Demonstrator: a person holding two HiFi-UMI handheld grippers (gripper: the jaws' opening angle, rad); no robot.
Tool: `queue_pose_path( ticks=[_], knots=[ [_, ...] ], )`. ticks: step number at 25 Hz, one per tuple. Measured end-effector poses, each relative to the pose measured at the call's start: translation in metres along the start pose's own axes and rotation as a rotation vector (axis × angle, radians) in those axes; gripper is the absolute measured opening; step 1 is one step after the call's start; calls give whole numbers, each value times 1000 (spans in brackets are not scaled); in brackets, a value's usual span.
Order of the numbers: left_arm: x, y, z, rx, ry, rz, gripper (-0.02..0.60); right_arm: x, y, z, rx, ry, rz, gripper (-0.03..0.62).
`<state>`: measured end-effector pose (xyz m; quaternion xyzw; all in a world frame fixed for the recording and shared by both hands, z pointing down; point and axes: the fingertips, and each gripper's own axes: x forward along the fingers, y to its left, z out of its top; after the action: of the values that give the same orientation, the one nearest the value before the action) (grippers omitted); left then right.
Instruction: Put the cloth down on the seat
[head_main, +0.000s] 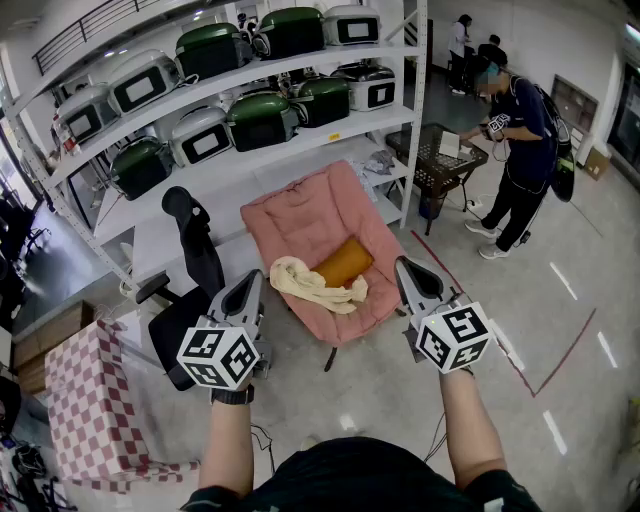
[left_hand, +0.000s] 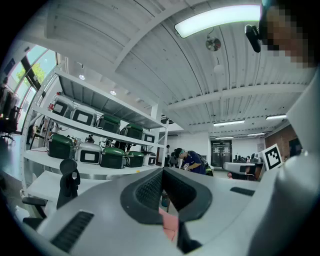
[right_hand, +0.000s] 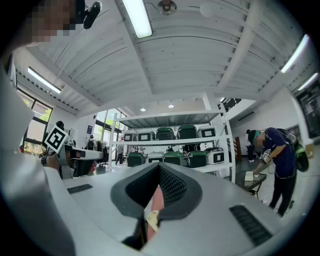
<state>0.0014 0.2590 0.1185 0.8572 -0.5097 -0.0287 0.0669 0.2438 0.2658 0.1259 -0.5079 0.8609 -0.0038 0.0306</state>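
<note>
A cream cloth (head_main: 310, 285) lies bunched on the seat of a pink folding chair (head_main: 300, 215), beside an orange cushion (head_main: 343, 263). My left gripper (head_main: 250, 283) hangs short of the chair's left front edge, its jaws together and nothing in them. At the chair's right front edge my right gripper (head_main: 405, 268) is shut and empty too. In the left gripper view the left gripper (left_hand: 162, 172) has closed tips, and a strip of the pink chair (left_hand: 170, 222) shows below them. In the right gripper view, below the right gripper (right_hand: 159, 167), a bit of the cloth (right_hand: 151, 218) and pink chair (right_hand: 156, 200) shows.
White shelving (head_main: 300, 140) with green and white appliances stands behind the chair. A black office chair (head_main: 190, 270) is at its left, and a red-checked cover (head_main: 90, 400) lies at lower left. A person (head_main: 520, 150) stands by a black mesh table (head_main: 440, 160) at right. Red lines (head_main: 560, 350) mark the floor.
</note>
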Motion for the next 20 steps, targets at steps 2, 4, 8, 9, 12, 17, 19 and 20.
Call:
queue_pose_path(
  ticks=[2,4,8,9,12,17,19,20],
  knots=[
    [6,-3,5,7,-5,-6,6,2,-5,5,-6,-8,-5,3],
    [9,-4,7,16,-10,-7,5,4,-7,7,-16,-14,-6,3],
    [11,-6,2,13,-7,-1,5,5,-8,3,-31,-9,2,3],
    [12,-6,1,11,-5,0,5,4,-8,2,-29,-8,3,3],
    [14,-8,2,13,-2,1,5,5,-11,0,-23,-4,5,3],
    [14,-12,1,5,-7,-4,6,4,-15,-1,2,-6,14,3],
    [15,-15,-1,3,-8,4,6,1,-18,-3,2,-9,18,3],
    [16,-17,-2,4,-7,10,6,0,-21,-4,4,-11,19,3]
  ],
)
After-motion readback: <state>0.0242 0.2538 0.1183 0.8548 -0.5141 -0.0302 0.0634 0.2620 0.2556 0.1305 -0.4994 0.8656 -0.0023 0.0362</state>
